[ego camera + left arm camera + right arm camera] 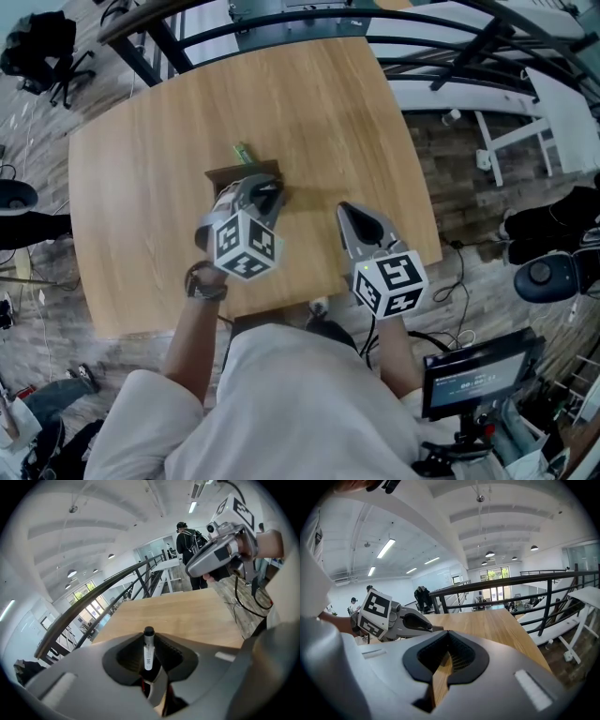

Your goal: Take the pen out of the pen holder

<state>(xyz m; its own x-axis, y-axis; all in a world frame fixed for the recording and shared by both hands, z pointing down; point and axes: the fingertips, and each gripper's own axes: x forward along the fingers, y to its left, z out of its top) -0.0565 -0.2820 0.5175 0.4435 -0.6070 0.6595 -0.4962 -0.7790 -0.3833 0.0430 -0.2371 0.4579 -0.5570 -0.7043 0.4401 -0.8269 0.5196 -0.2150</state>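
Observation:
My left gripper [267, 195] hangs over a brown pen holder [246, 172] near the middle of the wooden table [141, 216]. In the left gripper view its jaws [149, 667] are shut on a pen [148, 649] with a white barrel and a black cap, standing upright between them. A green stick-like item [242, 152] pokes out beyond the holder. My right gripper [349, 211] hovers to the right over the table, apart from the holder. Its jaws [440, 667] are closed to a thin slit with nothing in it.
A black railing [281, 23] runs along the table's far edge. White furniture [525, 131] stands beyond the table on the right. A screen [473, 373] sits low on the right. A person [190, 550] stands far off in the left gripper view.

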